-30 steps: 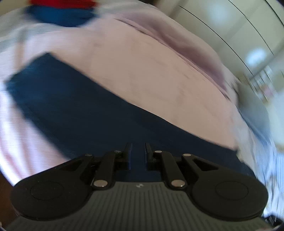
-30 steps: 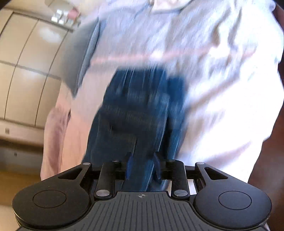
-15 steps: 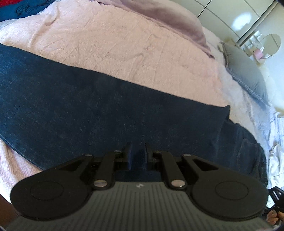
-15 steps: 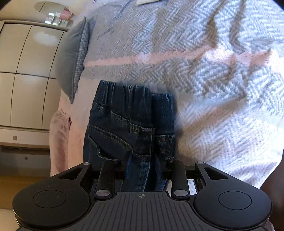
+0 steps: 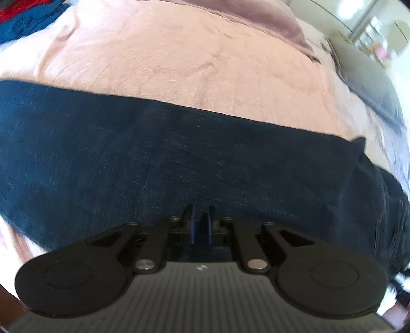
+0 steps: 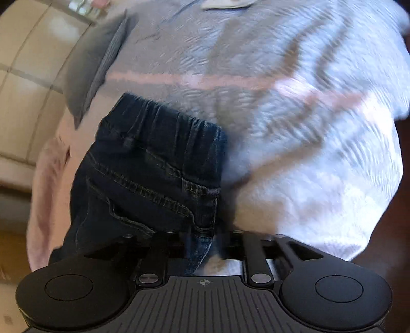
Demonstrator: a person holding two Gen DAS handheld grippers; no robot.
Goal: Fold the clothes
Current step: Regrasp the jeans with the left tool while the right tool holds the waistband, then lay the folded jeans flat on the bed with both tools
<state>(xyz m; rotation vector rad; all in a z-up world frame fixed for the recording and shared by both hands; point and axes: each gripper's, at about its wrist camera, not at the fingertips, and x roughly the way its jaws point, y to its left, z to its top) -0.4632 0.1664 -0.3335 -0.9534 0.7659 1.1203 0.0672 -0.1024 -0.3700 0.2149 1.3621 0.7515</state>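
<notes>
Left gripper point(image 5: 200, 222): fingers drawn narrow, pinching the near edge of the jeans; a sliver of dark denim sits between them.
Jeans point(image 5: 179, 164): dark blue denim on the bed, laid as a long band across the left wrist view from the left border to the right. Far edge runs straight against the pink blanket; right end ends in a corner with more bunched denim behind it.
Pink blanket point(image 5: 179, 64): covers the bed beyond the far edge of the jeans; broad bare stretch, lightly creased.
Blue and red cloth point(image 5: 23, 18): at the top left corner, well apart from the jeans.
Mauve cloth point(image 5: 271, 23): rumpled along the far side of the bed.
Grey pillow point(image 6: 94, 66): at the left edge of the bed in the right wrist view, near the waistband but not touching it.
Waistband point(image 6: 164, 120): gathered elastic end of the jeans, pointing away from the right gripper; seams and a pocket edge show below it.
Right gripper point(image 6: 205, 249): fingers blurred; a fold of denim passes between them and they appear to be closed on it.
Herringbone cover point(image 6: 294, 128): pale grey-white, pink stripe across; wide bare room right of the jeans.
Bed edge: cover drops off at the right into dark shadow.
</notes>
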